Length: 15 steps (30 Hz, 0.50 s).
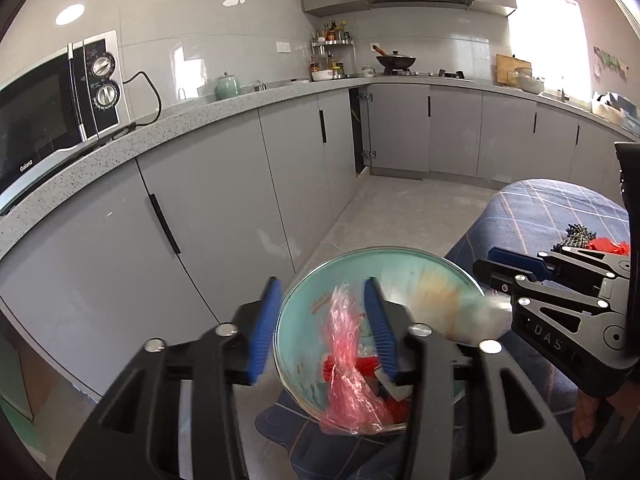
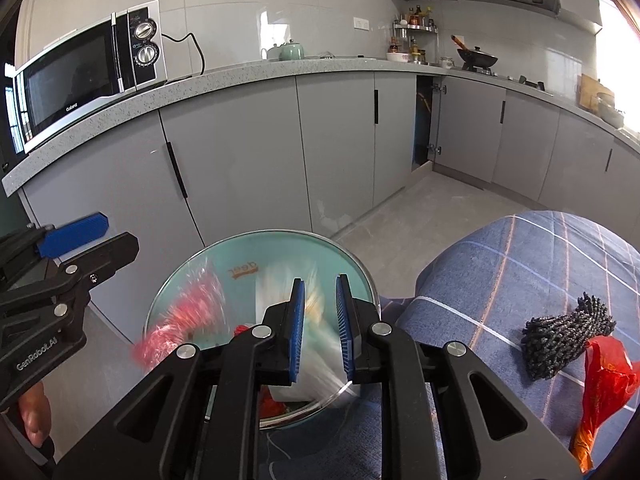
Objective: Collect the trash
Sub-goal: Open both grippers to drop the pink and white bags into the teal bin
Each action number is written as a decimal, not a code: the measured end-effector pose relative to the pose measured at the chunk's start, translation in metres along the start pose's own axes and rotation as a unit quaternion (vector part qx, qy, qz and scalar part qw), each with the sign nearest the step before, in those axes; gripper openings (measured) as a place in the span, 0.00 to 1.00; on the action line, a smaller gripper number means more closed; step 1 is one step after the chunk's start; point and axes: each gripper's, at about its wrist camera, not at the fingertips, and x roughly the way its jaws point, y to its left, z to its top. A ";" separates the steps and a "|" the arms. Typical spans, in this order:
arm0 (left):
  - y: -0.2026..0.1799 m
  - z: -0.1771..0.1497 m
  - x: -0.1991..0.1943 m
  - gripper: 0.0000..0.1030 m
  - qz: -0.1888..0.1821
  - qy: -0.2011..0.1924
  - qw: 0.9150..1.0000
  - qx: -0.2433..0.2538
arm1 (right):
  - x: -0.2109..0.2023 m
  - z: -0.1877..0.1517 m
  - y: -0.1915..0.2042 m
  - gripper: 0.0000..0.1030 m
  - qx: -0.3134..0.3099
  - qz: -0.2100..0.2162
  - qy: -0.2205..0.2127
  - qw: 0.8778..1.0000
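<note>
A round bin (image 1: 301, 297) (image 2: 362, 270) with a teal inside stands below both grippers, with red scraps at its bottom. My left gripper (image 1: 322, 324) is open over it. A crumpled pink plastic bag (image 1: 344, 344) (image 2: 180, 320) hangs blurred between the blue pads, loose from them. My right gripper (image 2: 320, 332) is slightly open over the same bin. A blurred white plastic wrapper (image 2: 316, 376) (image 1: 480, 314) streaks down between its pads, which do not press on it. Each gripper shows in the other's view: the right one (image 1: 486, 268), the left one (image 2: 116, 236).
A table under a blue checked cloth (image 2: 520, 272) lies to the right, with a black knobbly bundle (image 2: 568, 336) and an orange-red bag (image 2: 604, 376) on it. Grey cabinets (image 2: 240, 168) and a counter with a microwave (image 2: 88, 72) run behind. A hand (image 2: 34, 416) holds the left gripper.
</note>
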 end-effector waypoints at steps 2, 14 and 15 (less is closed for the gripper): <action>0.000 0.000 0.001 0.44 0.001 0.000 1.000 0.000 | 0.000 -0.001 -0.001 0.17 0.001 -0.002 0.000 1.000; 0.001 -0.001 0.002 0.44 0.001 0.003 1.000 -0.001 | -0.001 -0.003 -0.003 0.19 0.005 -0.002 0.001 1.000; 0.001 -0.001 0.002 0.44 0.001 0.003 1.000 -0.001 | -0.001 -0.003 -0.004 0.19 0.006 -0.002 0.001 1.000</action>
